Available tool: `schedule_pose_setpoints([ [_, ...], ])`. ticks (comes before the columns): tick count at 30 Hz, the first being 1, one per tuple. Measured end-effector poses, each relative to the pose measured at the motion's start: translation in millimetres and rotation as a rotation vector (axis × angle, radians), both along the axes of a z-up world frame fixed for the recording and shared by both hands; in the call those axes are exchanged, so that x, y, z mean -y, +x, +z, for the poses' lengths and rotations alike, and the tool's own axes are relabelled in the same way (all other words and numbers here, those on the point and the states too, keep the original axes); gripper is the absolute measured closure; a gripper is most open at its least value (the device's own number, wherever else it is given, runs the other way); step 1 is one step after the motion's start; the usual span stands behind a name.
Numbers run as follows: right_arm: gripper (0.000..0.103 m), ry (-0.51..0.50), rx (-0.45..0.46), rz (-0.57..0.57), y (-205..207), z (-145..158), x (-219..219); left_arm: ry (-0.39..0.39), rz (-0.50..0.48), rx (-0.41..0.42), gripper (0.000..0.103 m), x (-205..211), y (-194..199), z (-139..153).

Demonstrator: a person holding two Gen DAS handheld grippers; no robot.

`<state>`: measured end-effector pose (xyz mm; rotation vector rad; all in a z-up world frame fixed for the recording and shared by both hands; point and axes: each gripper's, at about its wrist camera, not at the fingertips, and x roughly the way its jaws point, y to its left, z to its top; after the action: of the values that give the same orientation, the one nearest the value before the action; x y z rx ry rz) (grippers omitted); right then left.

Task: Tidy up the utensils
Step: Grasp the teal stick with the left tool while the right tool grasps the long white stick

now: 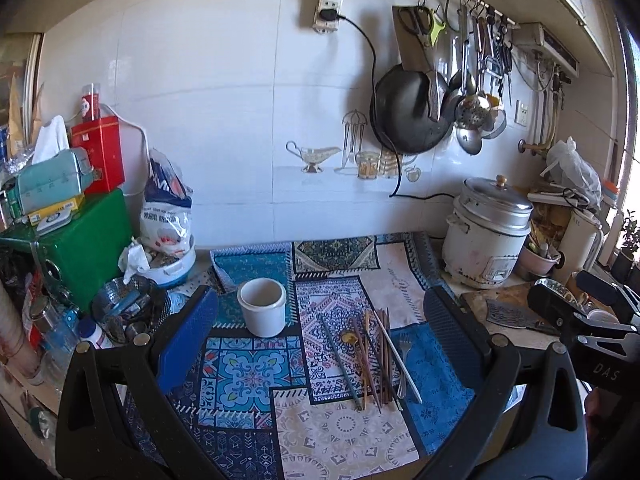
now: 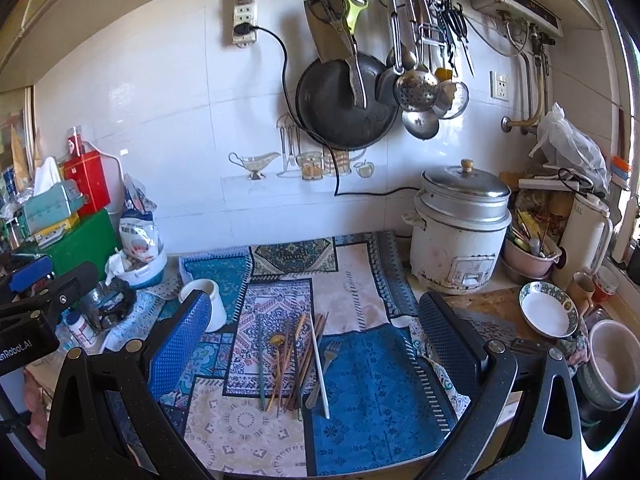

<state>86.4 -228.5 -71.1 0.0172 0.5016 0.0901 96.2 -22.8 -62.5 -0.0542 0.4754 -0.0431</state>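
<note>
The utensils (image 1: 374, 356) lie in a loose bundle on the mat (image 1: 248, 372): chopsticks (image 2: 298, 360), a spoon (image 2: 277, 339) and a fork (image 2: 326, 364). A white cup (image 1: 262, 307) stands upright to their left, apart from them. Both grippers, left (image 1: 320, 332) and right (image 2: 316, 340), hang above the mat with jaws wide apart, holding nothing. A rice cooker (image 2: 460, 236) stands behind on the right.

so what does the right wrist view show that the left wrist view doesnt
Only the right wrist view shows the patterned bowl, a large cup at the right edge, and the left tongs' body at its left edge. Only the left wrist view shows the cleaver on the board and the right tongs' body at its right edge. Both share the white cup, the loose utensils on the mat, and the rice cooker.
</note>
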Motion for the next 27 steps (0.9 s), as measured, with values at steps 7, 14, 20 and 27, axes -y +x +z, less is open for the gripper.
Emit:
schedule_pose_setpoints([
  [7, 0.000, -0.069, -0.188, -0.022, 52, -61, 6, 0.016, 0.023, -0.186, 0.000, -1, 58, -59],
  [14, 0.003, -0.113, -0.383, 0.014, 99, -121, 5, 0.075, 0.062, -0.374, 0.005, -2, 112, -124],
  [20, 0.017, -0.055, -0.511, 0.052, 138, -157, 8, 0.029, 0.009, -0.546, 0.013, -2, 155, -173],
  [27, 0.031, -0.004, -0.633, 0.067, 176, -187, 17, -0.059, -0.027, -0.719, 0.019, 6, 200, -223],
])
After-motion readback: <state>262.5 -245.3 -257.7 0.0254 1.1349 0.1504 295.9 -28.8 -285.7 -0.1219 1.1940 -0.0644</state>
